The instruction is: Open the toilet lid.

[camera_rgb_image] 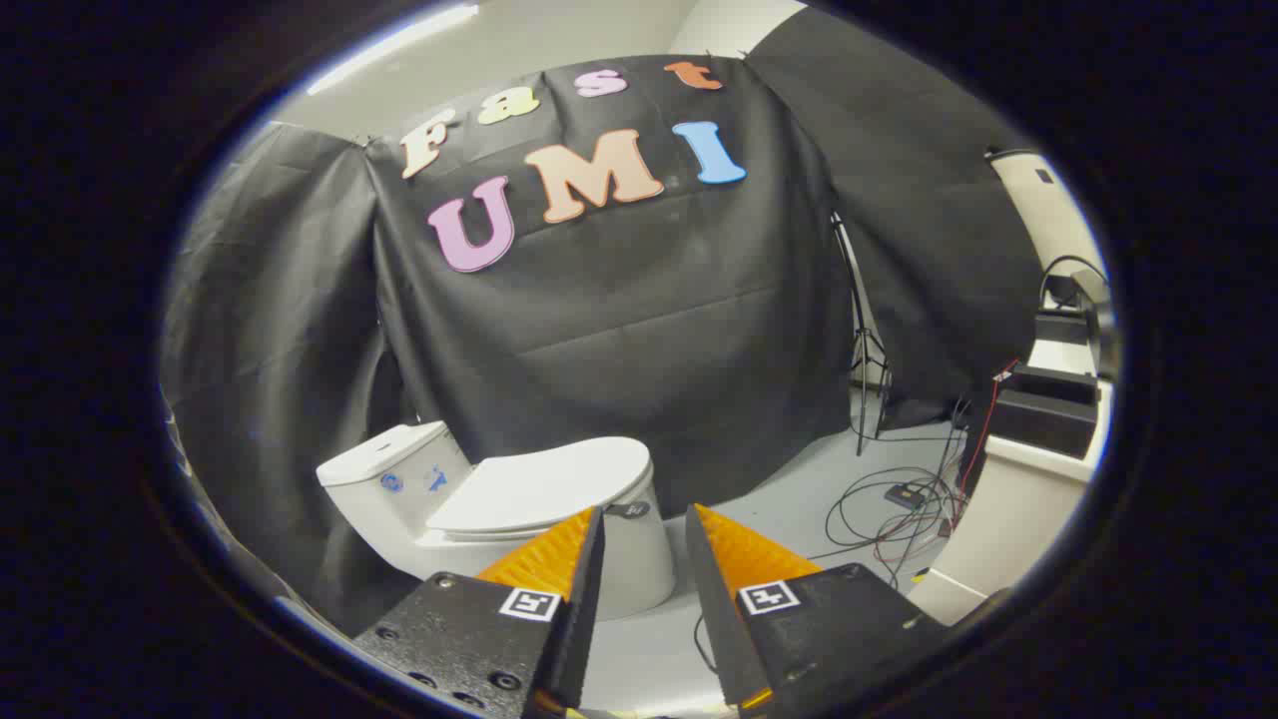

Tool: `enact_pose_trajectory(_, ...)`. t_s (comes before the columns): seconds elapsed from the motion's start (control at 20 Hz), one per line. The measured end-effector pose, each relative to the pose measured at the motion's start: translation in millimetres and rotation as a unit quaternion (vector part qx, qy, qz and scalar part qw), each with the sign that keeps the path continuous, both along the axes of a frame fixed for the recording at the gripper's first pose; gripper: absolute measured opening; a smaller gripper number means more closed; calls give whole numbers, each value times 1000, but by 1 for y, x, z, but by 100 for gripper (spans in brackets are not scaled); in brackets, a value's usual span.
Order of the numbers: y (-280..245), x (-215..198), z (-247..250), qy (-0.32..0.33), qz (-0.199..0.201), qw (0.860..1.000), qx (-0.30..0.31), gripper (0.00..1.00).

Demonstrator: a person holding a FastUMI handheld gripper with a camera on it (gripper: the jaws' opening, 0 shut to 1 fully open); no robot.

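The gripper (644, 511) hangs in the air with its 2 fingers (559, 559) spread apart and nothing between them, so it is released and carries no load. Just past the tips, and a little toward the left finger, sits the toilet (519, 519), with its lid (544, 484) lying flat and closed on the bowl. The tank (384, 469) is further off on the same side, against the black cloth wall (619, 330). The lid's front edge lies nearest the tips, close to the left one, though a gap remains and nothing touches.

Beyond the right finger, well apart from the toilet, loose cables (899, 509) trail over the pale floor (779, 509), a stand (864, 350) rises by the cloth, and a white table (1008, 499) holds dark boxes (1048, 409).

The likely trouble is in the first contact. The lid looks smooth and rounded, with only a thin lip at the front; if the fingers arrive too high they would slide over the top rather than catch beneath the edge. Coming in off centre could twist the lid on its hinge, or let it slip free and drop shut halfway up. Pinching lid and seat together would lift both.
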State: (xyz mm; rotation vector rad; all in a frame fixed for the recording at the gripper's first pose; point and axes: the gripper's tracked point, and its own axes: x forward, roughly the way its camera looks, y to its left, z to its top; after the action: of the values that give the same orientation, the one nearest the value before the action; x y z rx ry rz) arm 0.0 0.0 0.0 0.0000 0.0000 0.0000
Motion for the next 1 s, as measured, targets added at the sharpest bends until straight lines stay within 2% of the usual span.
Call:
enact_pose_trajectory(0.7, -12, 7, -7, 20, -12, 999, 30, 51)
enact_pose_trajectory(0.85, -12, 12, -11, 34, -11, 999, 40, 46)
enact_pose_trajectory(1.0, -16, 18, -14, 49, -15, 997, 52, 46)
